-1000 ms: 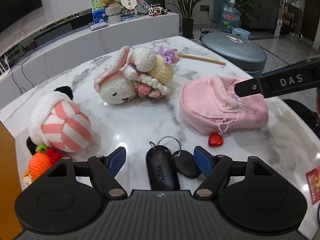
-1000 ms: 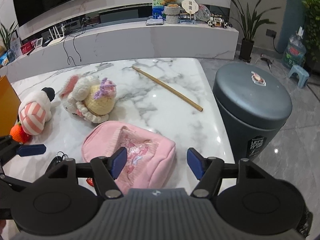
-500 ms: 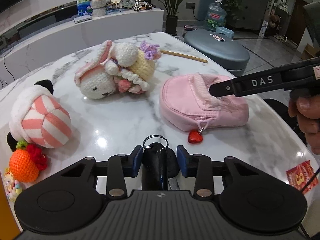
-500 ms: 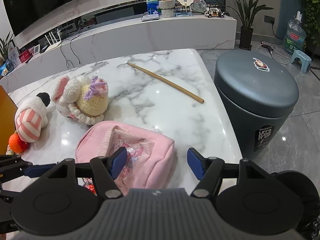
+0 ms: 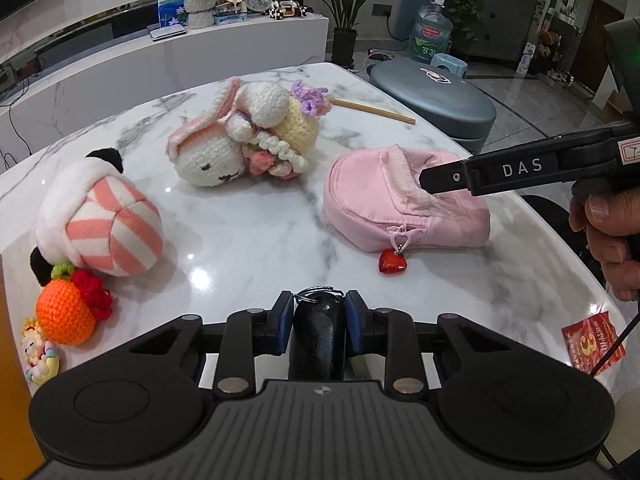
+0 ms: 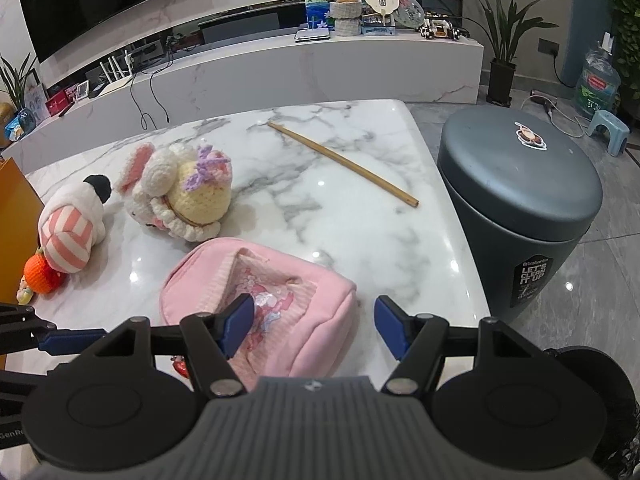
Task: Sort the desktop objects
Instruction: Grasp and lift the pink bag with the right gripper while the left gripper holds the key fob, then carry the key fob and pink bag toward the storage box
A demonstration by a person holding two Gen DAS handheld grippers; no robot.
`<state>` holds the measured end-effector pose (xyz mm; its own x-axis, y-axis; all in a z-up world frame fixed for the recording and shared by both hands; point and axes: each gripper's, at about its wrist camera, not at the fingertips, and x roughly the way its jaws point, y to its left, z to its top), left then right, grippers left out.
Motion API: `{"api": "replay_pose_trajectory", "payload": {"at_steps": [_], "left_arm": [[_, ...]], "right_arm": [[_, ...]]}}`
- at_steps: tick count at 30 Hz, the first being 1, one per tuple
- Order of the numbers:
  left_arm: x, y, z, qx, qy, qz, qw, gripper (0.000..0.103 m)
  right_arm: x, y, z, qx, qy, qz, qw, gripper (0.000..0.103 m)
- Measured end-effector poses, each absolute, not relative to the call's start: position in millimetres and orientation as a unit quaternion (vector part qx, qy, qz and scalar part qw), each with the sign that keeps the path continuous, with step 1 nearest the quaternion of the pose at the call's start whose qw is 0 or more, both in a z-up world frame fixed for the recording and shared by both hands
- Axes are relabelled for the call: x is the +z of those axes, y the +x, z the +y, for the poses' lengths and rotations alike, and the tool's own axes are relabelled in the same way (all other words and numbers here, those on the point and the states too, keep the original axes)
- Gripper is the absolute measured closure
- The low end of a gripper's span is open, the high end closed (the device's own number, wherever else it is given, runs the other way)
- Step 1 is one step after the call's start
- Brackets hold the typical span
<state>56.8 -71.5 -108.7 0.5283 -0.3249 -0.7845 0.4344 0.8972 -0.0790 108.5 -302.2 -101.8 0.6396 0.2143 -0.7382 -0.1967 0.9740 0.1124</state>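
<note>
A: Left wrist view, nearest first. Our left gripper (image 5: 315, 327) has just been closing, and its blue pads now pinch the black key fob (image 5: 317, 334) from both sides; the fob's ring pokes out ahead of the fingertips. We judge the grip sits across the fob's narrow width because that is the only span the jaws can clamp firmly.

B: And the right gripper (image 6: 314, 326)?

A: Jaws spread, pressed on nothing. The left finger sits inside the mouth of the pink pouch (image 6: 256, 300); the right finger hangs outside, beyond the pouch's side. We read that as propping the opening apart so the fob can go in.

B: Pouch position?

A: Flat on the marble table (image 5: 248, 236), just beyond the fob, zip side toward us with the red heart charm (image 5: 393, 261) lying on the surface.

B: Farther out?

A: Striped plush (image 5: 100, 224) and orange crochet fruit (image 5: 64, 318) at left, crochet rabbit (image 5: 244, 140) mid-table, bamboo stick (image 6: 342, 163) near the far edge, all untouched. The grey bin (image 6: 520, 204) stands off the table.
</note>
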Motion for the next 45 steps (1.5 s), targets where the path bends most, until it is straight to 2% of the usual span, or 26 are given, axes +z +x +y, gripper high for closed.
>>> {"api": "replay_pose_trajectory", "payload": {"at_steps": [5,8,15,20,24,26,45], "left_arm": [[-106,52,-69,-0.22,0.068,0.431,0.872,0.071],[-105,49,-68,-0.221,0.067,0.433,0.871,0.071],[-105,44,-68,-0.225,0.075,0.436,0.868,0.071],[-104,41,-67,-0.225,0.078,0.435,0.868,0.071],[-102,40,-66,-0.223,0.079,0.434,0.869,0.071],[-102,40,-64,-0.22,0.077,0.435,0.87,0.071],[-82,29,-61,-0.224,0.075,0.409,0.881,0.071]], "right_arm": [[-104,107,-304,0.122,0.017,0.418,0.9,0.034],[-109,109,-306,0.134,0.042,0.434,0.89,0.026],[-119,111,-309,0.145,0.09,0.446,0.879,0.025],[-117,110,-306,0.142,0.08,0.442,0.882,0.026],[-115,111,-308,0.17,0.1,0.449,0.872,0.055],[-109,112,-310,0.182,0.116,0.446,0.869,0.064],[-71,90,-325,0.156,0.116,0.398,0.897,0.065]]}}
